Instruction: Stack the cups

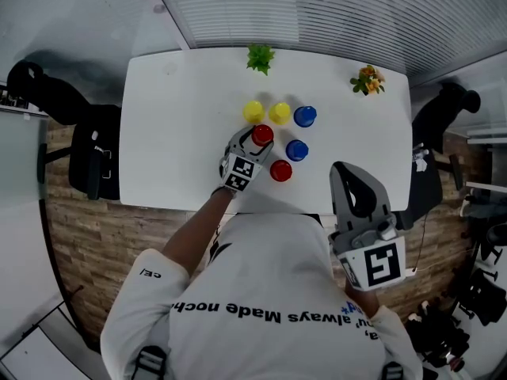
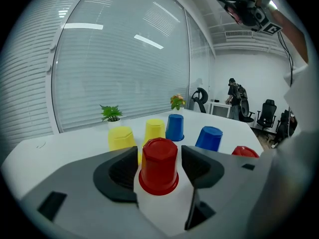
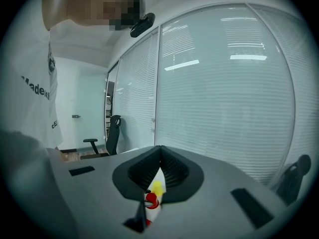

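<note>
Left tool (image 2: 160,154): jaws wide apart, straddling a red cup (image 1: 262,135). A thin gap shows on each side of it, so the pads are not pressing and I hold nothing. Right tool (image 3: 160,151): jaws closed tip to tip, empty.

Cup positions: all 6 stand upside down in a loose cluster near the middle of the white table (image 1: 174,133). The straddled red cup is at the cluster's near left. Behind it stand 2 yellow cups (image 1: 253,112) (image 1: 279,113) with a blue cup (image 1: 305,116) to their right. A second blue cup (image 1: 297,150) and the second red cup (image 1: 280,170) lie to its right. No cup is stacked yet.

Risks, as I judge them:
- The cup tapers toward its top. Pads closing high on the wall may slide up and off, or the cup may drop on the lift.
- An off-centre close would let 1 pad land first and push the cup sideways or tip it.
- The nearer yellow cup sits close behind, so too deep a reach could knock it.
- A hard squeeze may buckle the wall if the plastic is thin.

Pose: left forearm extended over the table's near edge, tool tilted slightly nose-down, marker cube facing up. Right tool is held back by my torso, short of the table, pointing toward the cluster.
</note>
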Motion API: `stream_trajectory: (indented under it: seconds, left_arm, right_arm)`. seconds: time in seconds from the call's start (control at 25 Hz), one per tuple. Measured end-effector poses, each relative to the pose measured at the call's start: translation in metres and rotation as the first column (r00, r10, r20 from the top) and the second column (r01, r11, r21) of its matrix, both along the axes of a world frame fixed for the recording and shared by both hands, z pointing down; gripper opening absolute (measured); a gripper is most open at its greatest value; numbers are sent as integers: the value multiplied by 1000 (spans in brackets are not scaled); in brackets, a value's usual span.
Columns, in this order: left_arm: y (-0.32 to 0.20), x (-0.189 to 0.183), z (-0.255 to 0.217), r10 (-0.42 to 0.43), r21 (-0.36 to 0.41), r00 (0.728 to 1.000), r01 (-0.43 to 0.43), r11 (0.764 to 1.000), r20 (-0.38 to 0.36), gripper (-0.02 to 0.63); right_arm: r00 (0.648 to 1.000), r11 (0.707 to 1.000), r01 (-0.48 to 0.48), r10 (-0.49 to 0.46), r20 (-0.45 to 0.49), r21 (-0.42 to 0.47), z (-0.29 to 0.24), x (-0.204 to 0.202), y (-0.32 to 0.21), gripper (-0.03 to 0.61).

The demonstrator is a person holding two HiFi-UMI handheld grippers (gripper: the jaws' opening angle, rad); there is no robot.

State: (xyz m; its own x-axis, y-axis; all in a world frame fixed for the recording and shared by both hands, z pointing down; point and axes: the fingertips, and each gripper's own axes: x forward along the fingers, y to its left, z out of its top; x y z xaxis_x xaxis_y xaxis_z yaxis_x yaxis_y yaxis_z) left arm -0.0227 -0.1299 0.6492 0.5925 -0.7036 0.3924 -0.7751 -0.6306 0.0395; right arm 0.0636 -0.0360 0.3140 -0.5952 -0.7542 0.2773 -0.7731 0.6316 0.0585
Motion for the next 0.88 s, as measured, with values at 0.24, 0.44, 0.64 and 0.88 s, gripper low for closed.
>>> stream_trajectory:
  seconds: [0.24, 0.44, 0.64, 0.88]
  left_arm:
    - [-6, 2, 0, -6, 14, 1000, 6, 1000, 9, 276]
    - [-2, 0, -2, -8, 22, 1000, 8, 1000, 11, 249]
    - [4, 1, -12, -5, 39, 1000, 5, 999, 4, 247]
    - [10, 4, -41, -3, 67, 1000, 3, 998, -12, 247]
  right_arm:
    - [1000, 1000, -8, 8, 2, -1, -2, 4, -3, 8]
    - [1000, 1000, -5, 5, 6, -5, 0, 4, -4, 8]
    - [1000, 1000, 1, -1, 11, -3, 1, 2, -1, 8]
    - [1000, 1000, 1, -1, 17, 4, -2, 2, 5, 8]
